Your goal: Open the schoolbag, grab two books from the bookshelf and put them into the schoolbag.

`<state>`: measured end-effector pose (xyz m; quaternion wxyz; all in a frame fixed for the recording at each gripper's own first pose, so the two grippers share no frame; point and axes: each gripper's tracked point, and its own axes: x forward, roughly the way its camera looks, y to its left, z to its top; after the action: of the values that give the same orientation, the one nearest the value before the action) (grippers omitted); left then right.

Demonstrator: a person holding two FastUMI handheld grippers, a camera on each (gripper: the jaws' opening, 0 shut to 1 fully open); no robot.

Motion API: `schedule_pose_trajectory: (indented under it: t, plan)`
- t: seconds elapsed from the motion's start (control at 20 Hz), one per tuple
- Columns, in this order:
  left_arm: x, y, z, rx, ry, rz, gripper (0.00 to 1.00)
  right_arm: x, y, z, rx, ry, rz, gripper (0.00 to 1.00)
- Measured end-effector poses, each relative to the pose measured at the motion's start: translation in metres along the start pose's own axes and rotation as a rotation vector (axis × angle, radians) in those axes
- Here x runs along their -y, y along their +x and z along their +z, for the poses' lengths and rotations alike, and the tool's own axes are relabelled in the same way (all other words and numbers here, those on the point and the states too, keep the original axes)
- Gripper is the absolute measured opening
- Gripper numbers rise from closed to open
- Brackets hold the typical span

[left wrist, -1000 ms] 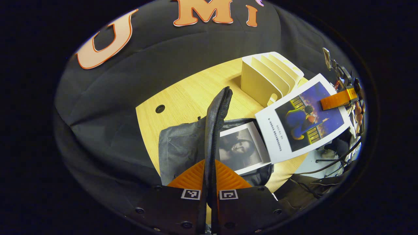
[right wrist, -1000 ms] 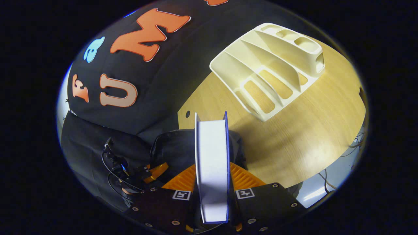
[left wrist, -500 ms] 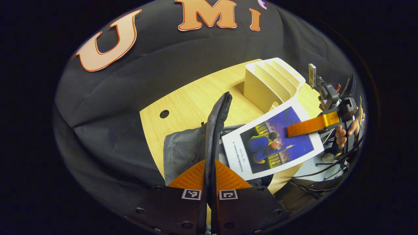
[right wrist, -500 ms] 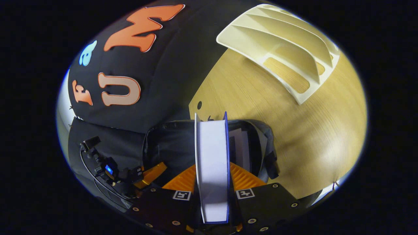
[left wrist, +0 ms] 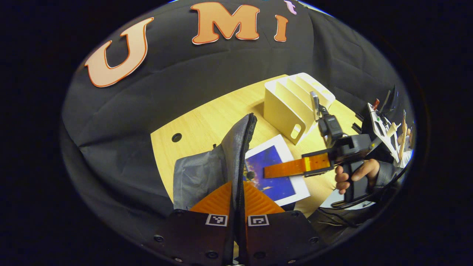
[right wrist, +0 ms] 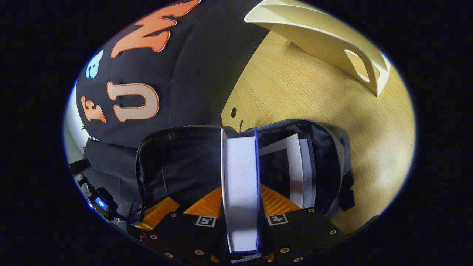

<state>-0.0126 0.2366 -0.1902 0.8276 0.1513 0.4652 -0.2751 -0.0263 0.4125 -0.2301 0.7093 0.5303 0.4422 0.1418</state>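
Observation:
In the left gripper view my left gripper (left wrist: 238,190) is shut on the zipper edge of the grey schoolbag's flap (left wrist: 242,147) and holds it up. The schoolbag (left wrist: 197,173) lies on the wooden table. Farther off, the right gripper's fingers (left wrist: 295,166) clamp a blue-covered book (left wrist: 271,173), which is tilted into the bag's mouth. In the right gripper view my right gripper (right wrist: 240,192) is shut on that book (right wrist: 240,177), seen edge-on. It sits over the open schoolbag (right wrist: 177,166), beside another book (right wrist: 295,166) inside it.
The cream bookshelf (left wrist: 286,107) stands with bare slots on the table (left wrist: 207,114) behind the bag, and it shows at the top of the right gripper view (right wrist: 332,40). A hand (left wrist: 354,177) holds the right gripper. The table has a cable hole (left wrist: 176,137).
The right gripper has carried the blue-covered book down and to the left into the bag's mouth, covering the first book in the left gripper view. The left gripper still holds the flap.

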Motion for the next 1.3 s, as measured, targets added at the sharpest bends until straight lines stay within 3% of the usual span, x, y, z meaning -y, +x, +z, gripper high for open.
schedule_pose_trajectory:
  t: [0.2, 0.25, 0.3, 0.4, 0.6, 0.65, 0.7, 0.8, 0.85, 1.0, 1.15, 1.2, 1.3]
  plan:
    - [0.026, -0.006, 0.006, 0.009, 0.006, -0.019, 0.06, 0.001, 0.022, -0.004, 0.002, 0.013, -0.01, 0.35]
    - [0.033, -0.005, 0.005, 0.011, 0.013, -0.022, 0.06, 0.0, 0.025, -0.003, -0.007, 0.021, -0.02, 0.26]
    - [0.038, -0.004, 0.003, 0.013, 0.015, -0.026, 0.06, 0.002, 0.025, -0.003, 0.001, 0.02, -0.04, 0.27]
    - [0.033, 0.0, -0.004, 0.017, 0.019, -0.034, 0.06, 0.016, 0.018, -0.001, 0.012, -0.014, -0.132, 0.45]
    - [0.033, 0.016, -0.013, 0.025, 0.011, -0.01, 0.06, 0.036, -0.007, 0.006, 0.015, -0.075, -0.241, 0.61]
    - [0.037, 0.018, -0.014, 0.025, 0.009, -0.004, 0.06, 0.036, -0.01, 0.008, 0.015, -0.085, -0.242, 0.51]
    - [0.039, 0.021, -0.019, 0.022, 0.011, 0.006, 0.06, 0.036, -0.014, 0.009, 0.015, -0.093, -0.239, 0.7]
    - [0.057, 0.018, -0.027, 0.004, 0.006, 0.032, 0.06, 0.032, -0.031, 0.016, 0.021, -0.109, -0.214, 0.83]
    - [0.069, 0.025, -0.03, -0.011, -0.014, 0.036, 0.1, 0.033, -0.04, 0.02, 0.021, -0.125, -0.212, 0.89]
    - [0.114, 0.036, -0.037, -0.039, -0.072, -0.014, 0.21, 0.044, -0.072, 0.041, 0.039, -0.209, -0.239, 0.93]
    - [0.147, 0.048, -0.034, -0.051, -0.122, 0.018, 0.52, 0.054, -0.111, 0.067, 0.058, -0.298, -0.26, 0.98]
    - [0.156, 0.051, -0.023, -0.031, -0.146, 0.036, 0.55, 0.057, -0.124, 0.077, 0.075, -0.327, -0.266, 0.98]
    - [0.176, 0.052, -0.004, 0.002, -0.184, 0.049, 0.75, 0.061, -0.144, 0.093, 0.096, -0.365, -0.275, 0.98]
